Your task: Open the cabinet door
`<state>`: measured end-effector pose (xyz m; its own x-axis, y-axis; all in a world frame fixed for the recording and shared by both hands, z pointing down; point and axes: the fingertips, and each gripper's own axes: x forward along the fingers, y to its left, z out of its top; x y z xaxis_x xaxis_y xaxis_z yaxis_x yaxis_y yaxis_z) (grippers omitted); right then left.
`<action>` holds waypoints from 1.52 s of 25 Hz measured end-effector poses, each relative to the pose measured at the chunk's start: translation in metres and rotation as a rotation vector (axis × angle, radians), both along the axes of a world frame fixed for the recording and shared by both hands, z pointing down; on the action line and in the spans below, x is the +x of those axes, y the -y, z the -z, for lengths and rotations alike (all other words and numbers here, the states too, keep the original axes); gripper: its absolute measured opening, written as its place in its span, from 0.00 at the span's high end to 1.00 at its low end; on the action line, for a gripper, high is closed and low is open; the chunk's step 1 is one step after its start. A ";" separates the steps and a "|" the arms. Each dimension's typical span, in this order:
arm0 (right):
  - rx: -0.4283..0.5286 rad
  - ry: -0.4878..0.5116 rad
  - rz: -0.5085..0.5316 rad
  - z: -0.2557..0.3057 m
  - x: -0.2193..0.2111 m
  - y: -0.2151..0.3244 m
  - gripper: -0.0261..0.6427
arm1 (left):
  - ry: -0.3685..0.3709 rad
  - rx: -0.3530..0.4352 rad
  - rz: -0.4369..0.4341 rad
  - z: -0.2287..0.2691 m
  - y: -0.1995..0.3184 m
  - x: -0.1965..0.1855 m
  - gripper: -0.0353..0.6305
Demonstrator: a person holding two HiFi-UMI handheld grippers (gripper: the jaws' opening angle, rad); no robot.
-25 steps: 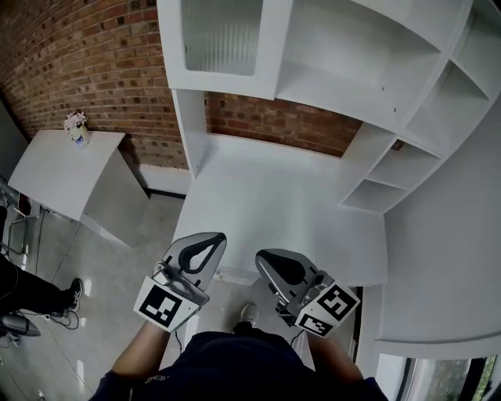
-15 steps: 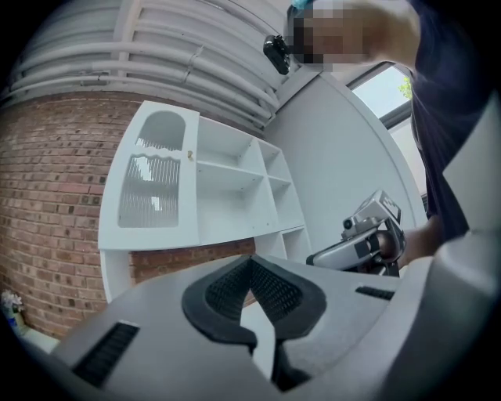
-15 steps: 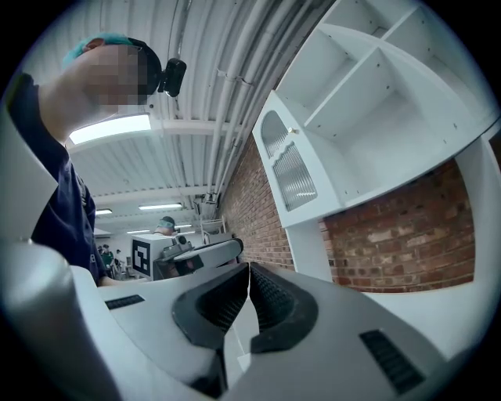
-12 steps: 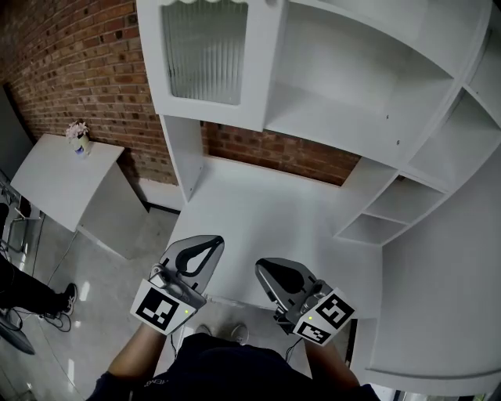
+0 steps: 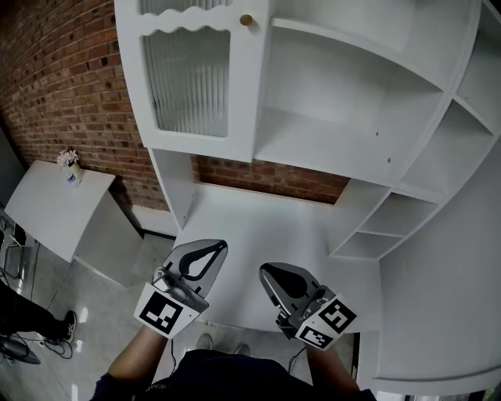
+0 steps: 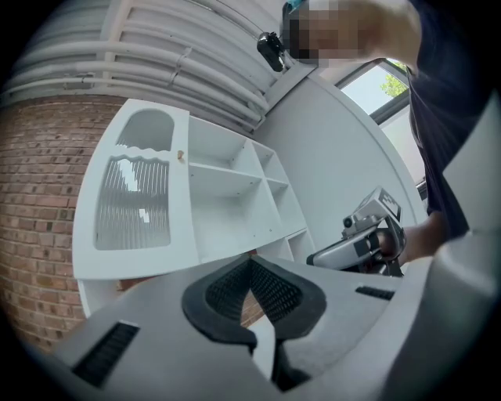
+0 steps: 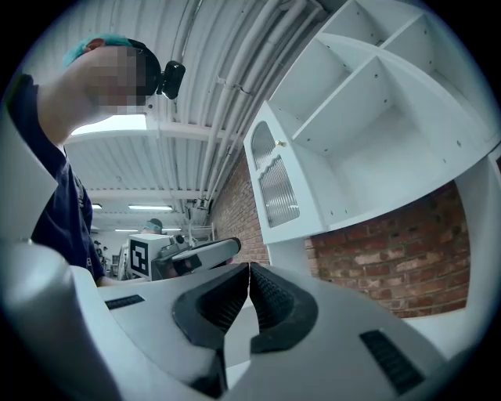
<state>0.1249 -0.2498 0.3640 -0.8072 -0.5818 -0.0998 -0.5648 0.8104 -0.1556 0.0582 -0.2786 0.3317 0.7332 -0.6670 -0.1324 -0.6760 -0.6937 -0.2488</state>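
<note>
1. The cabinet door (image 5: pixel 192 78), white with a ribbed glass pane under a scalloped trim, stands closed at the left end of a white wall unit. A small brass knob (image 5: pixel 246 19) sits on the door's right edge.
2. Well below the door, the left gripper (image 5: pixel 213 247) hovers over the white desk top (image 5: pixel 258 223), its jaws pressed together with nothing between them.
3. The right gripper (image 5: pixel 266 272) hangs below and to the right of the door, jaws likewise closed and empty. Neither tool touches the door or its knob.
4. Open shelves (image 5: pixel 344 94) run to the right of the door, and a red brick wall (image 5: pixel 55 86) shows to its left and beneath it.
5. Down and to the left of the door, a small white table (image 5: pixel 39 207) carries a little pot of flowers (image 5: pixel 70 164).
6. The person (image 5: pixel 227 376) holding both grippers, in a dark top, stands directly below the door at the desk's near edge.
</note>
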 end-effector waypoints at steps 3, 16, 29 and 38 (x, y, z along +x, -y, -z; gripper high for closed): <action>0.016 0.003 -0.028 0.009 -0.008 0.010 0.92 | 0.000 0.028 -0.020 0.012 0.012 -0.007 0.94; 0.179 -0.016 -0.135 0.080 -0.043 0.053 0.92 | 0.043 0.177 -0.099 0.080 0.060 -0.026 0.94; 0.330 -0.044 -0.203 0.148 -0.033 0.078 0.92 | 0.062 0.364 -0.106 0.164 0.108 -0.014 0.94; 0.403 -0.044 -0.214 0.183 -0.028 0.093 0.92 | 0.076 0.506 -0.015 0.227 0.136 -0.008 0.92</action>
